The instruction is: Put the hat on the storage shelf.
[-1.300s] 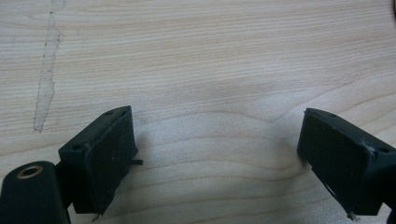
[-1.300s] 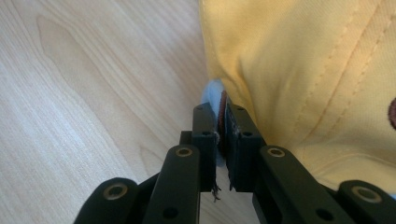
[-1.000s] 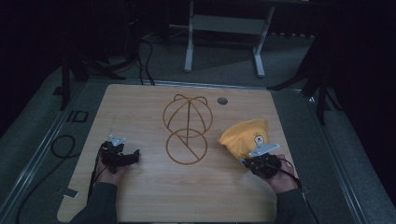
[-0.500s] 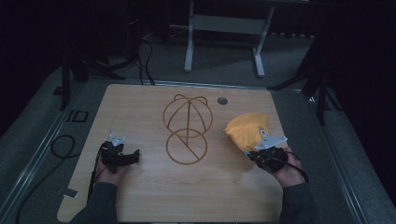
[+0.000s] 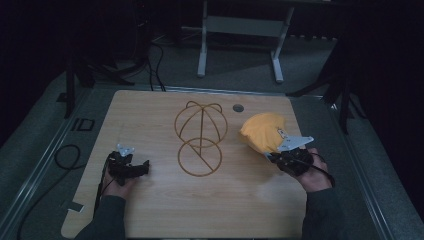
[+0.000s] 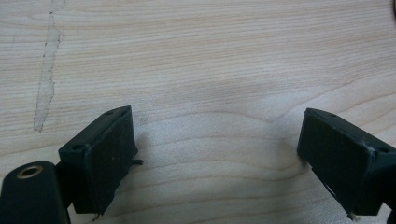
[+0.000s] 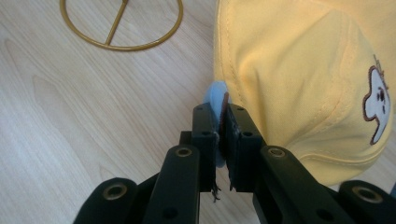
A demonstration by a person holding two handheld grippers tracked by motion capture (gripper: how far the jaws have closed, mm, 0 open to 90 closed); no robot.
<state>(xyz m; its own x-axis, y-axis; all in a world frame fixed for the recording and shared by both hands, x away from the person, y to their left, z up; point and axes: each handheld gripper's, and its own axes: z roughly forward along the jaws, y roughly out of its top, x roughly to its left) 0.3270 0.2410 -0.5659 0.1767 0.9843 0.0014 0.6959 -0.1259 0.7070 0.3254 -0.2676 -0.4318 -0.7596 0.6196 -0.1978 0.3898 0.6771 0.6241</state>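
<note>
While the right gripper (image 7: 222, 122) clamps its jaws on a light-blue part at the edge of the yellow cap (image 7: 303, 70), the cap's soft, stitched cloth crown bulges just beyond and beside the jaws. On the high view the cap (image 5: 263, 131) lies at the right side of the wooden table (image 5: 165, 210), touching the right gripper (image 5: 272, 156). A cartoon patch (image 7: 377, 109) is sewn on its front. Beside it stands a gold wire stand (image 5: 200, 137) of thin hoops. Well apart at the left, the left gripper (image 6: 217, 154) rests with jaws spread wide over bare, pale wood grain.
</note>
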